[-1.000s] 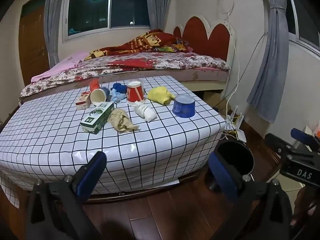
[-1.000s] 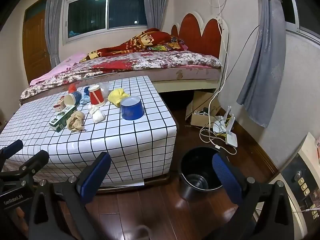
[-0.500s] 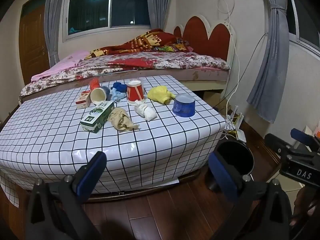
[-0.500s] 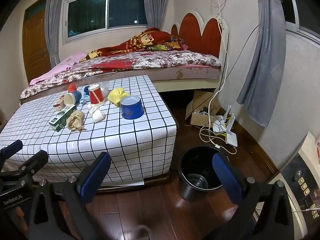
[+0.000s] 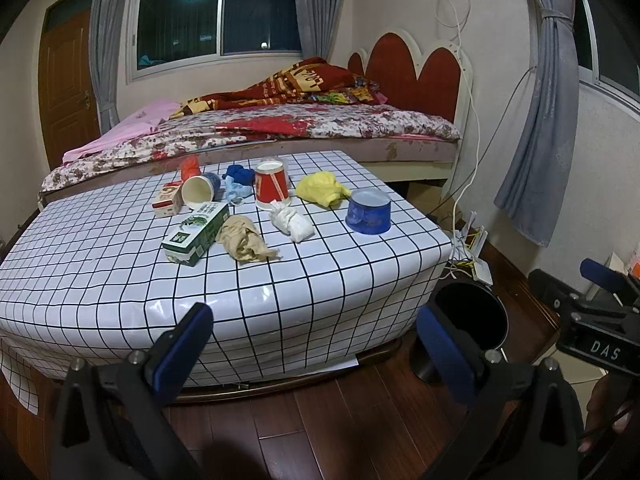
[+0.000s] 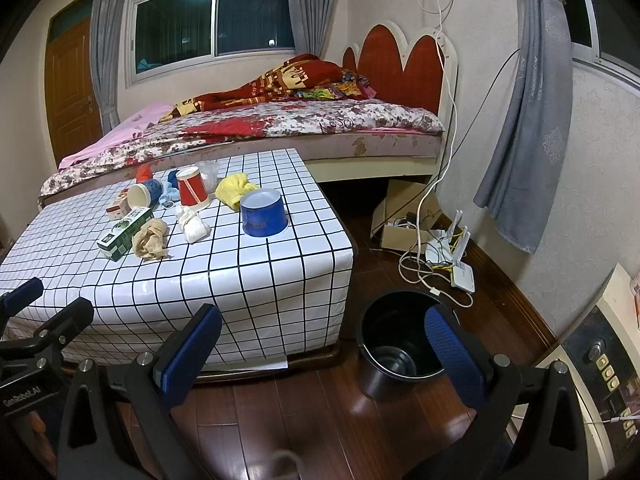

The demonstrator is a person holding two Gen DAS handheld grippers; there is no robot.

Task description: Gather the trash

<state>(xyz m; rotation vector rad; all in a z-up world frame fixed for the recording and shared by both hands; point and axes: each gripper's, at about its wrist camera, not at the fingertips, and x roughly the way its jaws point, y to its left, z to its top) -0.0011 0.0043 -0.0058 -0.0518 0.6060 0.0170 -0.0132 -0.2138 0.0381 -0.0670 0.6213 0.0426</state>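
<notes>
Trash lies on a low table with a white checked cloth (image 5: 120,280): a green carton (image 5: 196,234), a crumpled brown paper (image 5: 244,238), a white wad (image 5: 292,222), a yellow wad (image 5: 322,188), a red paper cup (image 5: 272,184), a blue bowl (image 5: 369,211) and a tipped cup (image 5: 199,194). A black bin (image 6: 400,336) stands on the floor right of the table. My left gripper (image 5: 314,338) is open and empty, short of the table's front edge. My right gripper (image 6: 320,338) is open and empty beside the bin.
A bed (image 5: 280,128) runs behind the table. Cables and a white router (image 6: 448,252) lie on the wooden floor by the right wall, with a cardboard box (image 6: 400,216) under the bed end. Grey curtain (image 6: 520,120) hangs at right.
Both grippers have barely moved; the views are nearly the same. Nothing was picked up or let go.
</notes>
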